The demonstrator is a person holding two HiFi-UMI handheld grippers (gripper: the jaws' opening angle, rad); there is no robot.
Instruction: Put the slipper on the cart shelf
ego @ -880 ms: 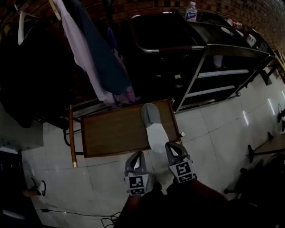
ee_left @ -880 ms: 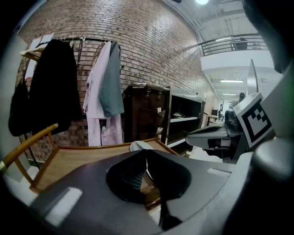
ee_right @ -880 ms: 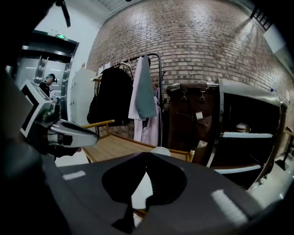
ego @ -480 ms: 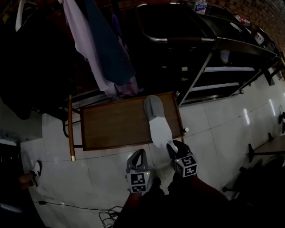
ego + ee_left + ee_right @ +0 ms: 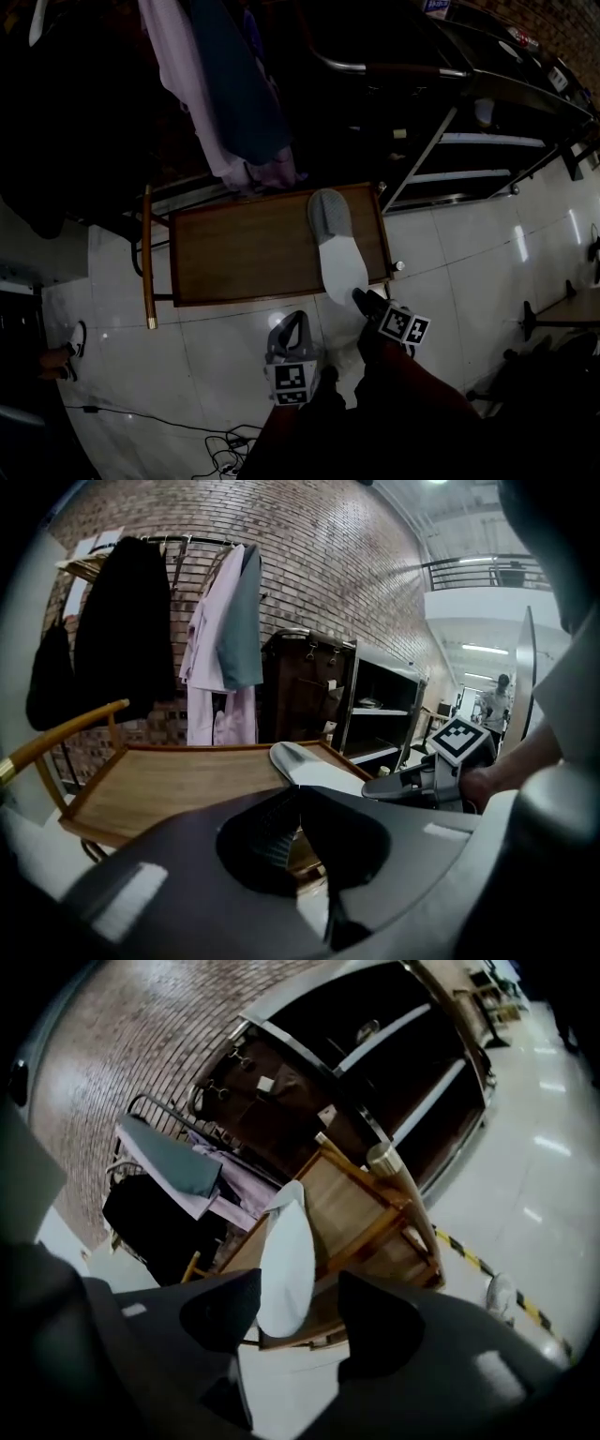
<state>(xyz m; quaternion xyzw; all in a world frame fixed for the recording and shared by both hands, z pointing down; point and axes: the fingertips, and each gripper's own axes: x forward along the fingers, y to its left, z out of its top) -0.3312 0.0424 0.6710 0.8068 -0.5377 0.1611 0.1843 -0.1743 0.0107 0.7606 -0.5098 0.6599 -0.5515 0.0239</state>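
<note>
The slipper point(image 5: 337, 253) lies on the cart point(image 5: 239, 262) top shelf, its heel overhanging the cart's near edge. Our right gripper point(image 5: 361, 298) gapes wide around that heel without pinching it, so we are either reaching for it or have just let go. Our left gripper point(image 5: 298, 320) is closed and empty, short of the cart.

Right gripper point(image 5: 361, 298), jaws now apart

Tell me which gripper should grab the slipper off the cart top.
Right. The right gripper is open at the heel of the slipper; the left gripper is shut, off to the side.
</note>
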